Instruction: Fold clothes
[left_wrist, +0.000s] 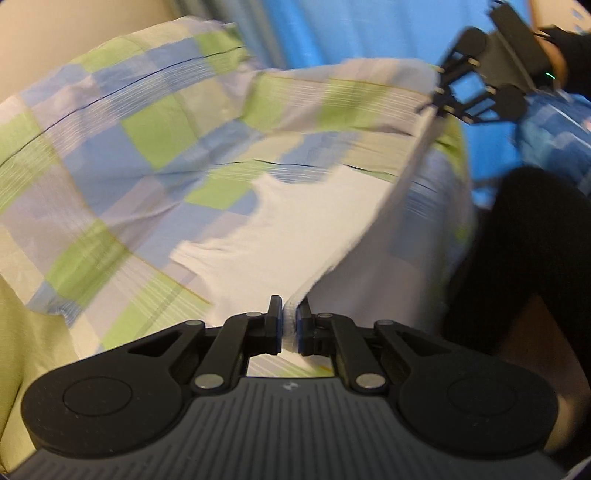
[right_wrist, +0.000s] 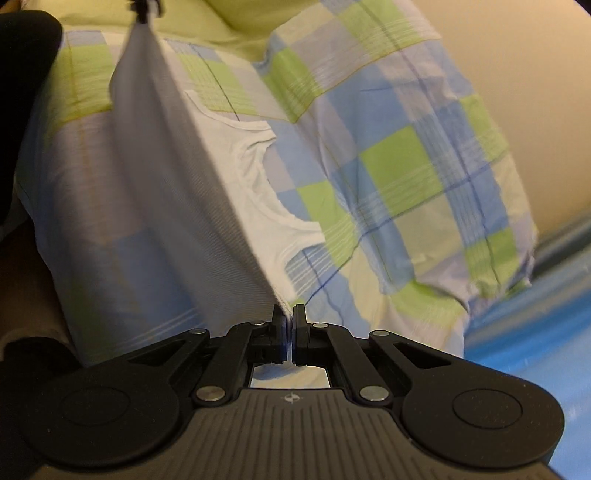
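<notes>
The left gripper (left_wrist: 289, 325) pinches one end of the white tank top (left_wrist: 280, 236)'s edge between its fingers; the right gripper (right_wrist: 290, 328) pinches the other end. The edge is stretched taut between them, and the rest lies ahead on the checked bedsheet (right_wrist: 388, 155). If one pulls harder, I think the thin edge may slip out.

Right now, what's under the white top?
The checked sheet lies under the white top, which both grippers, left and right, hold by one edge. Whatever is beneath the sheet is covered.
</notes>
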